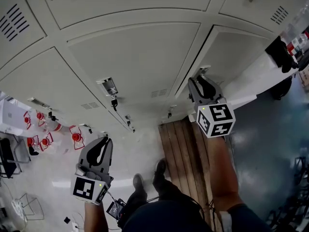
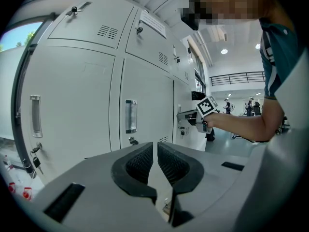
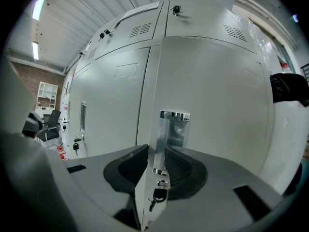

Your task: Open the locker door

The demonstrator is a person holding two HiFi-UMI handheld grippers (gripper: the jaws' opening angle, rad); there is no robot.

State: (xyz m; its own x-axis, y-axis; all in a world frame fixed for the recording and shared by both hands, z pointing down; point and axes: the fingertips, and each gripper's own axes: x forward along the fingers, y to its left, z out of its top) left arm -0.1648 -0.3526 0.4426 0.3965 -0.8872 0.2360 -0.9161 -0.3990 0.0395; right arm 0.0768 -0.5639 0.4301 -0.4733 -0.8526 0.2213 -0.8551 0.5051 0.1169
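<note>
At the pale grey steel locker door (image 3: 217, 105), right tongs (image 3: 155, 164) stand wide apart straddling its chrome recessed handle (image 3: 173, 129), not clamped. Left tongs (image 2: 155, 163) closed, empty. Door looks unopened; grip and pull remain.

Locker door (image 3: 212, 110): painted sheet metal, smooth, matt pale grey.
Handle (image 3: 173, 129): polished bright metal, mirror-glossy.
Key (image 3: 157, 195): black head, looks plastic.
Right claw (image 3: 155, 164): matt grey plastic shell; pads (image 3: 181, 170) black, finely ribbed.
Floor boards (image 1: 186, 149): bare brown wood.
</note>
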